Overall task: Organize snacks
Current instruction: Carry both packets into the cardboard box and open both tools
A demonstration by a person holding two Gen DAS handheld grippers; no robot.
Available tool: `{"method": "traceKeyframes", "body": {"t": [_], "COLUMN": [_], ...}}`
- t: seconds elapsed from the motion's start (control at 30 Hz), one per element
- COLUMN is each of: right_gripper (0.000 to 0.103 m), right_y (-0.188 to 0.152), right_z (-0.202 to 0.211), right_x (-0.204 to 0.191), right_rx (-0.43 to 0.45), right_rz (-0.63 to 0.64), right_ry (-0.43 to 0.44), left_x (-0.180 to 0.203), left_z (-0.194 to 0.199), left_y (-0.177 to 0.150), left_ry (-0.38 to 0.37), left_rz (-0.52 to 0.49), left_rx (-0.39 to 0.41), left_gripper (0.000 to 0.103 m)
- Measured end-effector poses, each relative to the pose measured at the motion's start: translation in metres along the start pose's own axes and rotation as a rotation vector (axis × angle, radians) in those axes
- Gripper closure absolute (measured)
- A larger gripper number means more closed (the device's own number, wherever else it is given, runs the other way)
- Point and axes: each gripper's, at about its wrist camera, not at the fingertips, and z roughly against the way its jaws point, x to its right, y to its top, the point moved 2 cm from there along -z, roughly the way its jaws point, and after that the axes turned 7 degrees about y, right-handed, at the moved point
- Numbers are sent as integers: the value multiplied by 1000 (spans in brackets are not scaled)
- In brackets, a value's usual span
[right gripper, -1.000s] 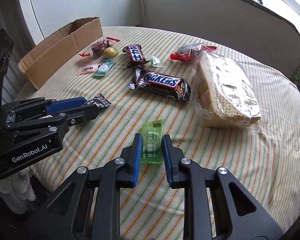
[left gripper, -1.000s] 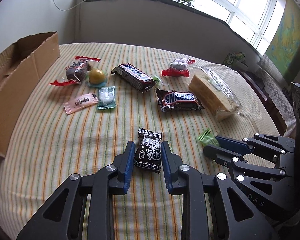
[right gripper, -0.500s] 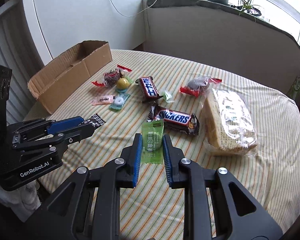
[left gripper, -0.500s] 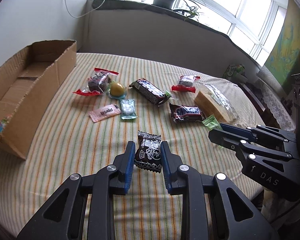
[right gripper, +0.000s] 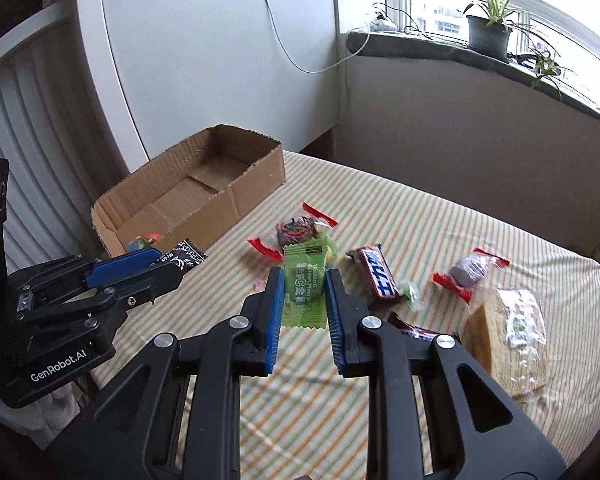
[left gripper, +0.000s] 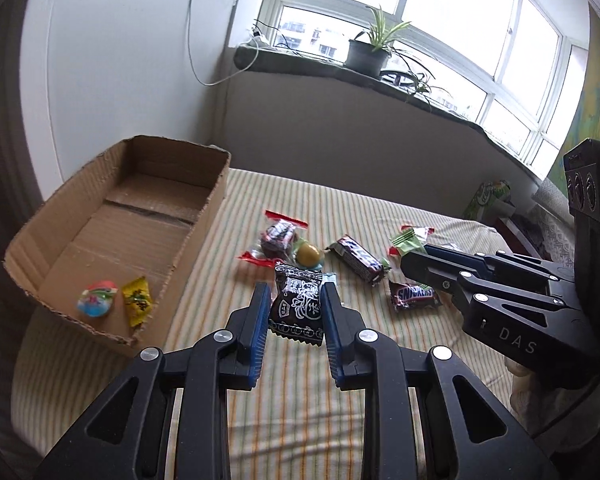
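My left gripper (left gripper: 294, 300) is shut on a black candy packet (left gripper: 298, 306) with white print, held in the air above the striped tablecloth. My right gripper (right gripper: 303, 284) is shut on a green candy packet (right gripper: 303, 288), also lifted off the table. An open cardboard box (left gripper: 112, 236) lies at the left, with a round colourful candy (left gripper: 97, 303) and a yellow packet (left gripper: 137, 304) in its near end. In the left wrist view the right gripper (left gripper: 410, 254) comes in from the right; in the right wrist view the left gripper (right gripper: 172, 260) shows beside the box (right gripper: 188, 196).
On the table lie a red-ended dark cake (left gripper: 278, 236), a yellow jelly cup (left gripper: 307, 255), a dark bar (left gripper: 358, 258), a Snickers (left gripper: 414, 300), another red-ended cake (right gripper: 470, 272) and a wrapped sponge cake (right gripper: 508, 328). A wall and a windowsill with a plant (left gripper: 370, 46) stand behind.
Both grippers have risen off the table with their packets and swung left toward the box. The box interior and its two candies now show.
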Motion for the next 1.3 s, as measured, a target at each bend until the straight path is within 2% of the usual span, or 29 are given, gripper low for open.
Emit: {"method": "traceKeyframes", "body": {"t": [0.27,0.57,0.87,1.13,1.2,1.3], "right_gripper": [82,82,82,81,73,68], "right_y": [38,69,79,80,79,79], "right_z": [-33,-78,-120,-136,-135,-132], "right_x": [-36,-71,-79,-77,-78,-78], "right_rx": [15,-12,-56,-71,-70,-63], "right_rz": [36,66,71,56,58,59], "right_ry": [82,146,166,169,165,165], "left_x": [-41,-83,-107,-119,-119,-118], "left_z": [4,-1,-15,-19,-18,-17], "left_y": [17,27,26,21,20,20], "left_ry": [54,97,132,151,157,177], "left_rz": [47,100,128,147,144,152], "left_rx": [40,59,43,27,22,20], "left_gripper": [79,79,79,79,78,76]}}
